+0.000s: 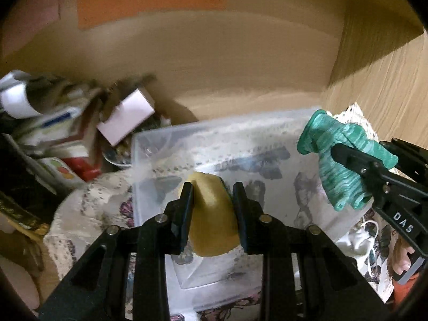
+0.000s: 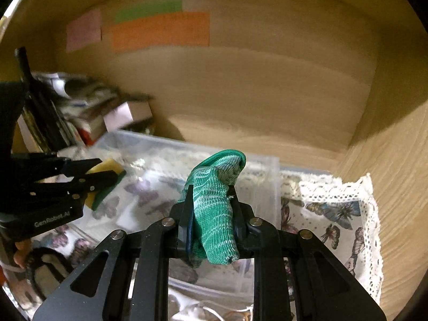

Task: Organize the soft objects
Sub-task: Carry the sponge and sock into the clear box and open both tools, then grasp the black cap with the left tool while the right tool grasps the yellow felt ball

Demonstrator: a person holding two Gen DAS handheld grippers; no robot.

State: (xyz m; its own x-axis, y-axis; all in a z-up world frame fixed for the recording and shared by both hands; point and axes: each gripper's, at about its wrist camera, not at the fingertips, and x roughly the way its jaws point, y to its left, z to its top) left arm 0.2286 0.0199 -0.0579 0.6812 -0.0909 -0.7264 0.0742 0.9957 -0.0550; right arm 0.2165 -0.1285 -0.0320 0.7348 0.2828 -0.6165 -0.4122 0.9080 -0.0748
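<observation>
Black fingers of the left hand-held gripper (image 1: 212, 214) fill the foreground of the left wrist view, closed on a yellow sponge (image 1: 212, 214) squeezed between the two pads. The right wrist view shows a dark green scouring layer on one face of that sponge, so the pads seem to press across its thickness, a sensible hold for something that compresses. The sponge hangs above the clear plastic bin (image 1: 149, 144), which sits directly below and ahead of it, likely the place it is meant to go.

The right hand-held gripper (image 2: 211, 214) is likewise clamped shut on a green knitted cloth item (image 2: 216, 208), pinched near its middle so both ends flop free; from the left view its lumpy end suggests a glove, though blur leaves that uncertain. It too is held over the bin, toward the bin's right side, while the sponge is nearer the left. Carrying one soft thing in each hand lets both be dropped into the bin together.

The bin looks empty, its bottom showing the butterfly-print cloth (image 2: 331, 214) with a lace edge that covers the bench beneath it. A heap of boxes and packets (image 1: 67, 133) lies to the left of the bin, well apart from both held items. Coloured paper notes (image 2: 160, 29) are stuck to the wooden back wall (image 2: 267, 80).
</observation>
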